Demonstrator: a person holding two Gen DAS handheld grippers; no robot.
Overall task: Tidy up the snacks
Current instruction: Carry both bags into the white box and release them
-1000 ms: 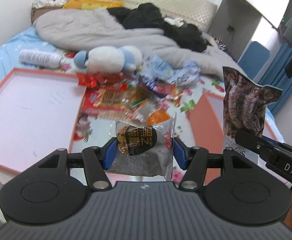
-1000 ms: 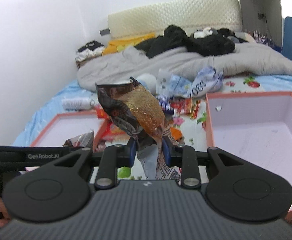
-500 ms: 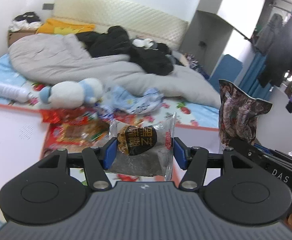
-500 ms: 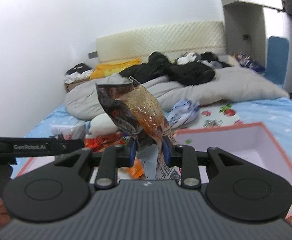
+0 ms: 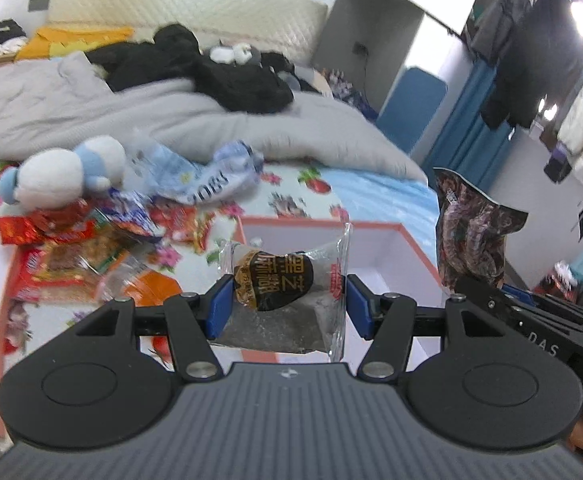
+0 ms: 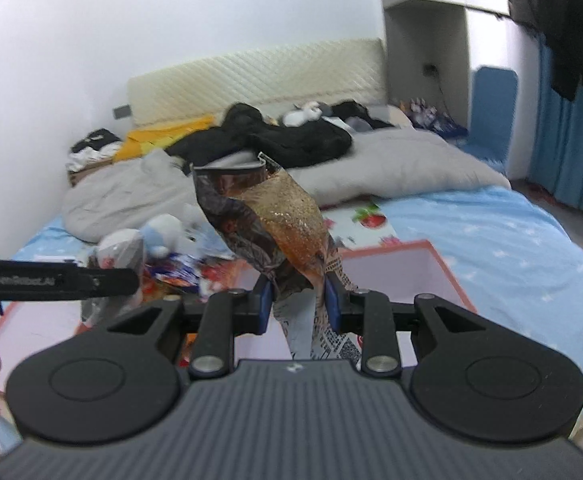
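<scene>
The clear snack packet [image 5: 287, 280] with a dark label sits between the blue pads of the left gripper [image 5: 287, 304], which is closed on its two sides, and it hangs above the near wall of the pink box [image 5: 379, 236]. It looks light and soft, with a dark cake inside that can probably be crushed, so a hold on the sealed edges seems safer than on the middle. The film is smooth and I think it can slip if the grip gets loose.

The brown foil bag [image 6: 275, 232] stands upright in the right gripper [image 6: 297, 300], whose jaws are nearly together and pinch its lower neck. It is crinkled, thin and seems almost weightless; its top leans a little, so a low hold keeps it steady.

Both packets are in the air over the bed. The pile of loose snacks [image 5: 83, 252] lies on the flowered sheet [image 5: 291, 196] just left of the box, beside a plush toy [image 5: 63, 172]
</scene>
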